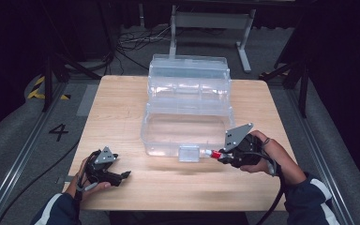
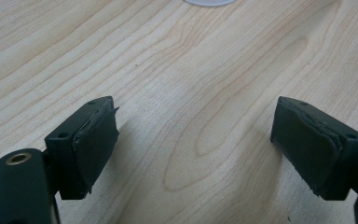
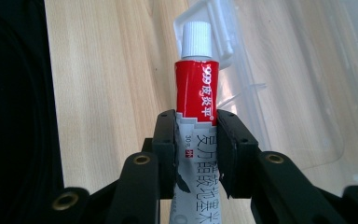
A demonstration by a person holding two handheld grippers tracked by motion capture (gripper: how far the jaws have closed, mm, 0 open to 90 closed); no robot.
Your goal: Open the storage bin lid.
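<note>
Holding: the right gripper [image 3: 196, 140] pinches a red-and-white tube [image 3: 196, 93] between its jaws, white cap pointing away from the hand.
Tube position: raised over the surface [image 1: 122, 117], cap end just beside the front latch [image 1: 189, 153] of the clear plastic box [image 1: 187, 108]; touching or apart is hard to tell from the high view.
Box: open, tiered, standing mid-surface, its lower tray toward the person.
Left gripper [image 2: 193, 140]: jaws spread wide over bare wood, nothing between them; it sits low at the near left of the surface, well apart from the box.
Right hand [image 1: 267, 154]: wrapped around the gripper body at the box's front right corner.
</note>
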